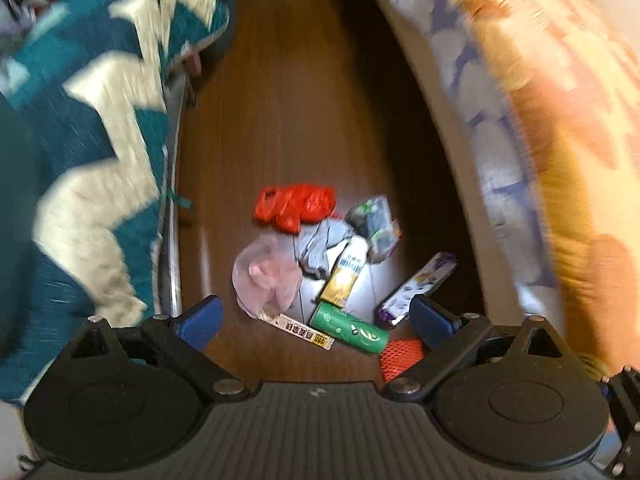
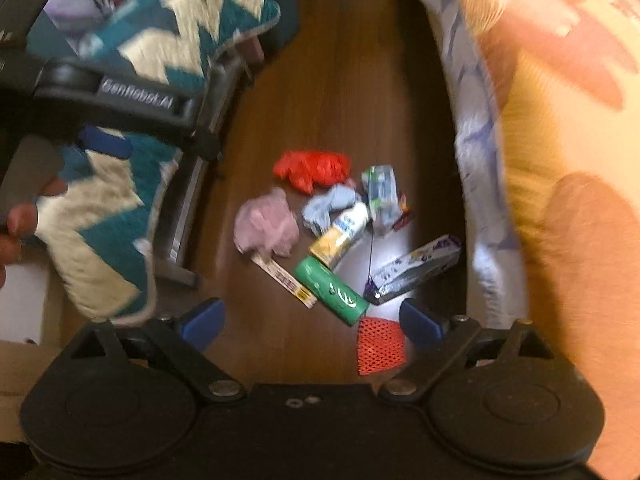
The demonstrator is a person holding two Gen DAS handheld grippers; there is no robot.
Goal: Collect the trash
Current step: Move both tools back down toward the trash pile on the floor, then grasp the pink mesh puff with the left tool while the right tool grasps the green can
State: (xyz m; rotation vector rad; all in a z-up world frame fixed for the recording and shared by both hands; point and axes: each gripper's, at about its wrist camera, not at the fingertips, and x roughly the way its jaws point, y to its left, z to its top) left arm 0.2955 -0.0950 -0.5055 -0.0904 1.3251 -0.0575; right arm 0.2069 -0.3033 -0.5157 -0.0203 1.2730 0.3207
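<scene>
Narrow wood floor (image 1: 280, 120), trash pile (image 1: 340, 264) below, left gripper (image 1: 316, 316) and right gripper (image 2: 312, 316) both gaping empty — tight clutter, so a grab could snag two pieces!

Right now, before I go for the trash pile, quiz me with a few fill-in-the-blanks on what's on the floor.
1. The crumpled plastic bag at the far end of the pile is ____.
2. The green can lies on its ____.
3. The orange mesh piece lies nearest the ____ hand-held gripper.
4. Both hand-held grippers' jaws stand ____.

Missing: red; side; right; open
</scene>
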